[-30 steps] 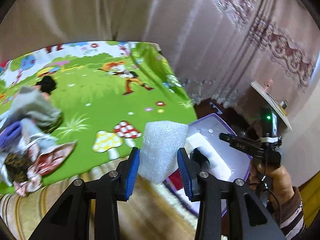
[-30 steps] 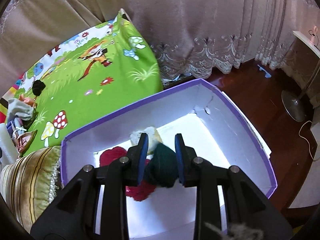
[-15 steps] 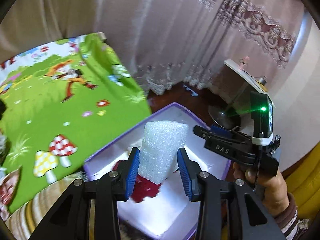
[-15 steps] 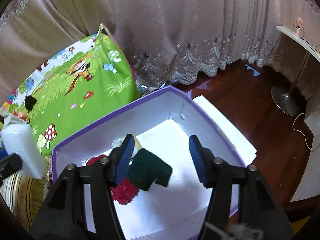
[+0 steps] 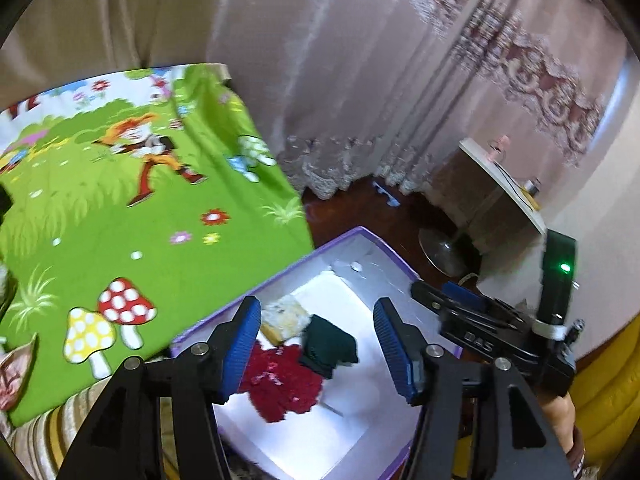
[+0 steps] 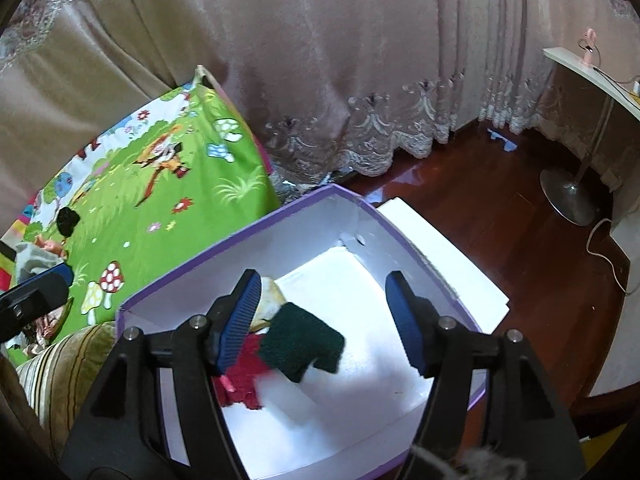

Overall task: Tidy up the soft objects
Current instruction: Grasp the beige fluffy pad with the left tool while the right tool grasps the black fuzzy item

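- Beside the purple-rimmed box (image 6: 304,208), a bright green cartoon mat (image 6: 168,200) with mushrooms spreads to its left; heavy lace-hemmed curtains (image 6: 360,100) hang behind, above glossy dark wood floor (image 6: 500,216).
- Inside the box's white walls lie a dark green knitted piece (image 6: 300,346), a fuzzy red piece (image 5: 280,380) and a pale yellowish one (image 5: 286,316), huddled touching near its left side.
- Left gripper (image 5: 316,344) hovers over them, jaws opening, nothing between.
- Right gripper (image 6: 324,320) likewise, jaws opening and empty.
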Tool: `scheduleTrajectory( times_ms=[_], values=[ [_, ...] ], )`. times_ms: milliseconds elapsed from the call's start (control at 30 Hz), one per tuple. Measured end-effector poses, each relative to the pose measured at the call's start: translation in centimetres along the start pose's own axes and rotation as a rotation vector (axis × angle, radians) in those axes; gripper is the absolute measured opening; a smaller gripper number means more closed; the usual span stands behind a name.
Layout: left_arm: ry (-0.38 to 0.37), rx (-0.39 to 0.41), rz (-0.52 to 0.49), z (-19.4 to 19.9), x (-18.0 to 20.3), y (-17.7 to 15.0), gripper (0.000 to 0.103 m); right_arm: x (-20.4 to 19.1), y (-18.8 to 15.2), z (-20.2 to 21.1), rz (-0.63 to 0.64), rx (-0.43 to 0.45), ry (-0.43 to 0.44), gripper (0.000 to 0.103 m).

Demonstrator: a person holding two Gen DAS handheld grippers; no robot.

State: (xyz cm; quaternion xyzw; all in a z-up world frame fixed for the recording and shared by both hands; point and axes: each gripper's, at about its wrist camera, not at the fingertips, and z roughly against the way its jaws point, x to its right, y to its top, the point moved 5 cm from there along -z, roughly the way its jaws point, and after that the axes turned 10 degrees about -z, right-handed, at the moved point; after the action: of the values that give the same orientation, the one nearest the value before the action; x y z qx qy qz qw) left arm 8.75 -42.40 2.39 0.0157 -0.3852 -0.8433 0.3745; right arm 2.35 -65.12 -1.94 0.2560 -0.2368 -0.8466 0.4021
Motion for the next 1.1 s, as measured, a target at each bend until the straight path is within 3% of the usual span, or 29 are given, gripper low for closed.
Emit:
scheduleTrajectory(
  times_ms=[267, 533, 800, 967, 1100],
  values=[
    [0.139, 0.119, -0.034, 3.5, -3.2, -0.3, 0.06, -4.5, -0.6, 1.4, 0.096, 0.012, 0.055, 0.068],
    [0.197, 0.157, 0.017, 8.2, -8.3, -1.2, 0.06, -11.0, -1.5, 3.0, 0.189, 0.012, 0.161, 0.068],
    [0.379, 0.214, 0.089, 14.6, -16.3, -3.1, 0.06, -18.1, -2.7, 3.1, 0.293, -0.021, 0.229, 0.069],
    [0.471, 0.237, 0.196, 19.3, -22.8, -5.5, 0.06, -22.5, -2.6, 3.2, 0.339, -0.055, 0.246, 0.069],
    [0.567, 0.217, 0.26, 22.6, -27.5, -7.6, 0.06, -26.8, -1.8, 4.8, 0.399, -0.017, 0.304, 0.075]
  ],
)
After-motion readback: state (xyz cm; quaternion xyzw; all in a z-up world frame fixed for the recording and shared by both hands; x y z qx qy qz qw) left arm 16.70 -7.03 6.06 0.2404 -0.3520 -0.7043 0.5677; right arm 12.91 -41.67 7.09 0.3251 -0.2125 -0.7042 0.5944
